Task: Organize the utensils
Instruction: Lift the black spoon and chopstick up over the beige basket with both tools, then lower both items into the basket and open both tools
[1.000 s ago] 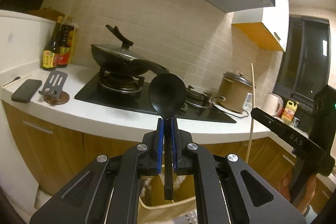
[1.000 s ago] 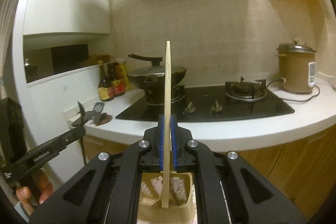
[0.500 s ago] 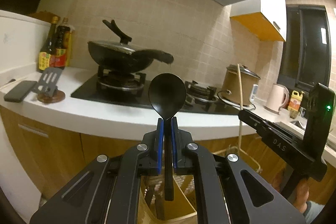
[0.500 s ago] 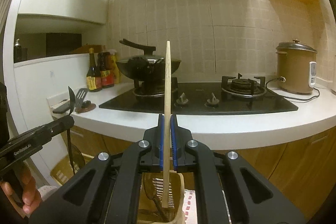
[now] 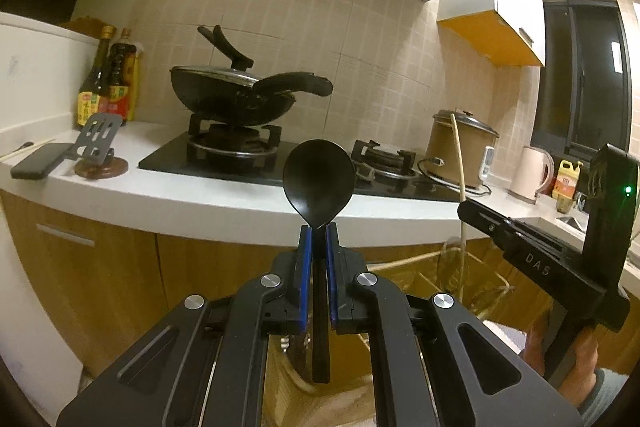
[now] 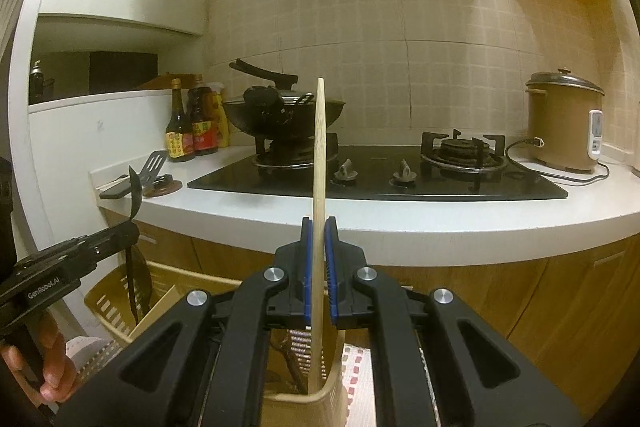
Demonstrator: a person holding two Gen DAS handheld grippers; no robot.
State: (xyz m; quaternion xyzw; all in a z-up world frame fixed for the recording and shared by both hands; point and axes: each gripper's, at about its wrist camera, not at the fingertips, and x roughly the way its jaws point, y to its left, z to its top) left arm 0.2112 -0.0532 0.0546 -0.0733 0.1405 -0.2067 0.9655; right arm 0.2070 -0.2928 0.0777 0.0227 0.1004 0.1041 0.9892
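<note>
My left gripper (image 5: 315,231) is shut on the handle of a black spoon (image 5: 319,179), held upright with its bowl up. The handle's lower end hangs over a beige slotted utensil basket (image 5: 424,279) below the counter. My right gripper (image 6: 319,225) is shut on a wooden chopstick (image 6: 319,147), also upright, with its lower end inside the basket (image 6: 116,303). In the right wrist view the left gripper (image 6: 120,231) with the spoon (image 6: 135,195) stands at the left. In the left wrist view the right gripper (image 5: 466,211) with the chopstick (image 5: 460,163) stands at the right.
A white counter (image 6: 400,223) carries a black gas hob (image 6: 376,179) with a lidded wok (image 5: 232,95), sauce bottles (image 5: 108,83), a phone (image 5: 40,165), a phone stand (image 5: 100,147), a rice cooker (image 6: 560,127) and a kettle (image 5: 532,173). Wooden cabinets (image 5: 100,267) stand below.
Both grippers have dropped lower with their utensils. The counter and hob now sit higher in both views, and the basket shows more fully around the spoon handle and the chopstick's lower end.
</note>
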